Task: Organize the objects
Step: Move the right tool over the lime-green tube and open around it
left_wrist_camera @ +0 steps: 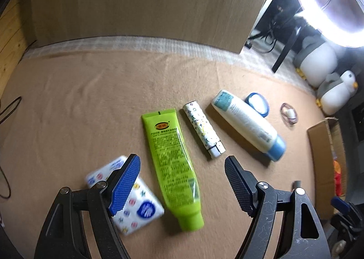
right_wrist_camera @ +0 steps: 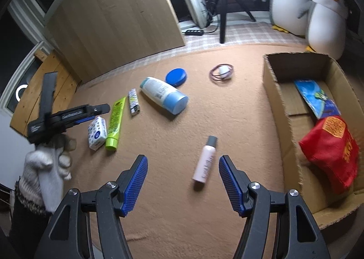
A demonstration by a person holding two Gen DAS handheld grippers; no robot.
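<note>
My left gripper (left_wrist_camera: 182, 161) is open above a green tube (left_wrist_camera: 173, 161) lying on the tan carpet. A white patterned tissue pack (left_wrist_camera: 141, 204) lies under its left finger. A patterned lighter (left_wrist_camera: 203, 130) and a white bottle with a blue cap (left_wrist_camera: 248, 123) lie beyond. My right gripper (right_wrist_camera: 183, 163) is open and empty, just above a small pink bottle (right_wrist_camera: 204, 160) near its right finger. In the right wrist view the left gripper (right_wrist_camera: 68, 115) hovers over the tissue pack (right_wrist_camera: 97, 132) and green tube (right_wrist_camera: 115, 120).
A cardboard box (right_wrist_camera: 282, 109) at the right holds a red bag (right_wrist_camera: 329, 149) and a blue packet (right_wrist_camera: 316, 97). A blue lid (right_wrist_camera: 176, 77) and a hair tie with a white piece (right_wrist_camera: 221, 71) lie further back. Wooden panel, tripod and plush penguins (right_wrist_camera: 325, 15) stand behind.
</note>
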